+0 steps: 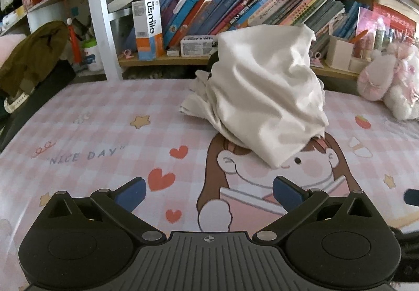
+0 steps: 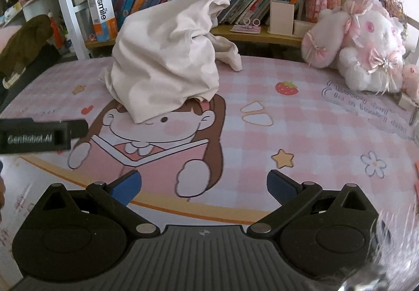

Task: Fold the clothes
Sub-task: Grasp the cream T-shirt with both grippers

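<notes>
At nine o'clock in the left wrist view an olive-brown jacket (image 1: 31, 55) is slumped over a dark edge, off the working surface. Toward eleven o'clock a "usmile" box (image 1: 148, 28) stands upright on the low shelf, with the leaning books (image 1: 235, 2) running on past twelve. Below, at six o'clock, the left gripper (image 1: 208, 195) hangs over the pink checked mat (image 1: 78, 133) with its blue pads spread wide and nothing between them.

The task's thing, a white garment (image 1: 264, 91), sits near one o'clock of that gripper as an unfolded, crumpled heap, peaked as though draped over something (what props it up is hidden); part trails flat behind it. It rests on the mat's cartoon girl, well ahead of both grippers.

The right gripper (image 2: 204, 186) likewise gapes wide and empty, the heap at eleven o'clock from it. Both probably hang back, jaws apart, ready to take cloth edges. At two o'clock a pink-and-white plush rabbit (image 2: 366, 39) sits clear of the folding space.
</notes>
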